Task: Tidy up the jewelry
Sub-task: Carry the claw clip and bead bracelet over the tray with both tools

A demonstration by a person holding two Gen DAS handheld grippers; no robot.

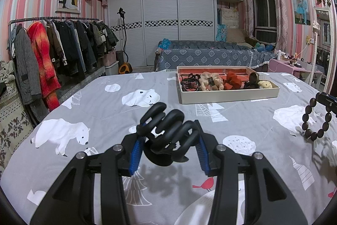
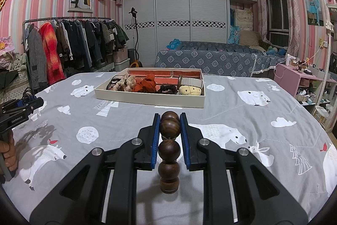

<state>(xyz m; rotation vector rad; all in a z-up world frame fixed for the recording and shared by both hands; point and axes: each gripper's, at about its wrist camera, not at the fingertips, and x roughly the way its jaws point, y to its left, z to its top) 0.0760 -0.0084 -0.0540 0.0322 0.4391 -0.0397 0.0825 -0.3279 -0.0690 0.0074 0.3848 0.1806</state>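
Note:
My left gripper (image 1: 168, 136) is shut on a large black hair claw clip (image 1: 168, 132), held above the grey bear-print bedspread (image 1: 101, 111). My right gripper (image 2: 169, 125) is shut on a bracelet of dark brown wooden beads (image 2: 169, 148), which hangs from between the blue pads. The same bracelet (image 1: 316, 119) shows at the right edge of the left wrist view. A shallow white tray (image 2: 147, 98) with a red lining lies ahead on the bed. It holds scrunchies, hair ties and a yellow plush piece. The tray (image 1: 227, 96) sits ahead and to the right in the left wrist view.
A clothes rack (image 1: 54, 45) full of coats stands left of the bed. A second bed (image 1: 210, 56) with a blue cover lies behind the tray. A pink side table (image 2: 294, 77) with small items stands at the right. A hand (image 2: 8, 153) holds the left gripper's handle.

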